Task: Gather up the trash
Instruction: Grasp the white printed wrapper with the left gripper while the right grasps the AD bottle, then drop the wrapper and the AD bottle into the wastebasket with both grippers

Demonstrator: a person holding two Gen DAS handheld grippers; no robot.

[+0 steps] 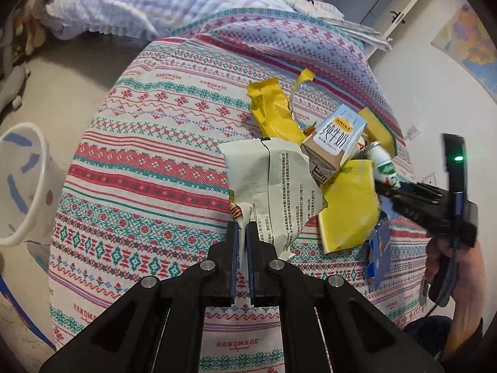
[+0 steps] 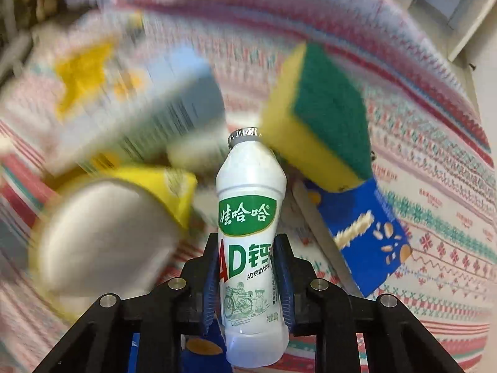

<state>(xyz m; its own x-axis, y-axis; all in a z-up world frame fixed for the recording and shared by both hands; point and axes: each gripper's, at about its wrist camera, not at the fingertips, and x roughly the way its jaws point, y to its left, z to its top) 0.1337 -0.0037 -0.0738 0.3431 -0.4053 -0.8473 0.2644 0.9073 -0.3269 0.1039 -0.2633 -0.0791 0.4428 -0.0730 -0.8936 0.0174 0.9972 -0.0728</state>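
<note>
Left tongs pinched nearly shut on the lower edge of a white crumpled wrapper, the sheet rising from between the fingers and leaning over the trash pile. Right tongs clamped on a white drink bottle, gripped at the waist just below the green label, foil-topped neck pointing away from the camera. Seen from the left wrist, the same right tongs reaching into the pile from the right edge, held by a hand low at the right. Packed close around the bottle: a yellow-and-green sponge touching its neck on the right, a blue packet just below the sponge, a blurred milk carton to the left, and a yellow wrapper with a silvery inside at lower left. In the left view, milk carton atop the heap, yellow wrapper under it, another crumpled yellow wrapper beyond. All lying on a patterned bedspread, heap near the bed's right side. Wide bare cloth to the left of the pile, running to the bed's left edge. Beyond that edge, bare floor and a white bin with blue marks, well apart from the trash. Lilac quilt bunched at the far end.
</note>
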